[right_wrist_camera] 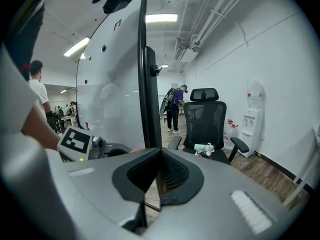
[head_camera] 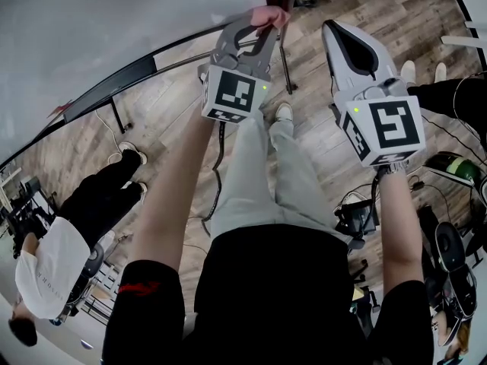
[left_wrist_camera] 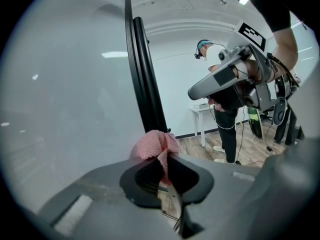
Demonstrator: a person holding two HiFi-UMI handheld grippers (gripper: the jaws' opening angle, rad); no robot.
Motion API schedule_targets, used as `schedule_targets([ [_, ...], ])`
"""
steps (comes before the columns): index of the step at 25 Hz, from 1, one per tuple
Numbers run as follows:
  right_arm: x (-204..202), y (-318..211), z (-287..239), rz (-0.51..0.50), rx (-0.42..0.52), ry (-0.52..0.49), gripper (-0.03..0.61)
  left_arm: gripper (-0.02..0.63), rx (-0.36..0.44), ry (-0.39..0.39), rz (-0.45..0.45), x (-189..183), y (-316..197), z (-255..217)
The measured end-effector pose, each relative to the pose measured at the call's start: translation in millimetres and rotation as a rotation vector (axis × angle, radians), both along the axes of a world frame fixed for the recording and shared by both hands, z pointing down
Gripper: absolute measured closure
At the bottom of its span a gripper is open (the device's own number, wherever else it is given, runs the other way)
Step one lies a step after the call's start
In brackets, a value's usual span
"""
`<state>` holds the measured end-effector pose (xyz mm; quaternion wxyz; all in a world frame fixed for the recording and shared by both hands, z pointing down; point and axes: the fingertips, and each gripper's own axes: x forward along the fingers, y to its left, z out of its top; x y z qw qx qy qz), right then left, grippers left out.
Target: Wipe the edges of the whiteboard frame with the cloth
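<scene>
The whiteboard (head_camera: 91,29) stands at the upper left, its black frame edge (head_camera: 152,63) running slantwise past my left gripper (head_camera: 262,29). That gripper is shut on a pink cloth (head_camera: 271,14), which rests at the frame's corner. In the left gripper view the cloth (left_wrist_camera: 155,146) bunches out of the jaws right beside the black frame (left_wrist_camera: 145,84). My right gripper (head_camera: 329,26) hangs to the right, away from the board, shut with nothing in it. In the right gripper view the frame (right_wrist_camera: 145,84) rises straight ahead of the right gripper (right_wrist_camera: 159,151).
A person in a white shirt (head_camera: 46,272) crouches at the lower left. The board's stand leg (head_camera: 285,59) drops between the grippers. A black office chair (right_wrist_camera: 205,119) stands beyond the frame. Cables and gear (head_camera: 449,242) lie on the wooden floor at right.
</scene>
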<state>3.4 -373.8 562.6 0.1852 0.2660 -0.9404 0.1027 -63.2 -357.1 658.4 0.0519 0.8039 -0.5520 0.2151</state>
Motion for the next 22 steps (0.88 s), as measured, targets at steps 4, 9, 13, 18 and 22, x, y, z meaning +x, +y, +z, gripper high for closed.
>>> schedule_targets([
  [4, -3, 1, 4, -0.009, -0.003, 0.005, 0.577, 0.595, -0.014, -0.001, -0.002, 0, 1, 7],
  [9, -9, 1, 7, -0.019, -0.006, 0.011, 0.577, 0.595, -0.034, -0.002, 0.001, -1, 2, 12],
  [13, -12, 2, 10, -0.026, -0.008, 0.014, 0.577, 0.595, -0.042, -0.004, 0.011, 0, 3, 16],
  [18, -12, 4, 15, -0.025, -0.016, 0.016, 0.577, 0.595, -0.047, 0.008, 0.001, -1, 3, 21],
  [22, -6, 4, 18, -0.021, -0.02, 0.025, 0.577, 0.595, -0.042, 0.019, -0.007, 2, 2, 22],
])
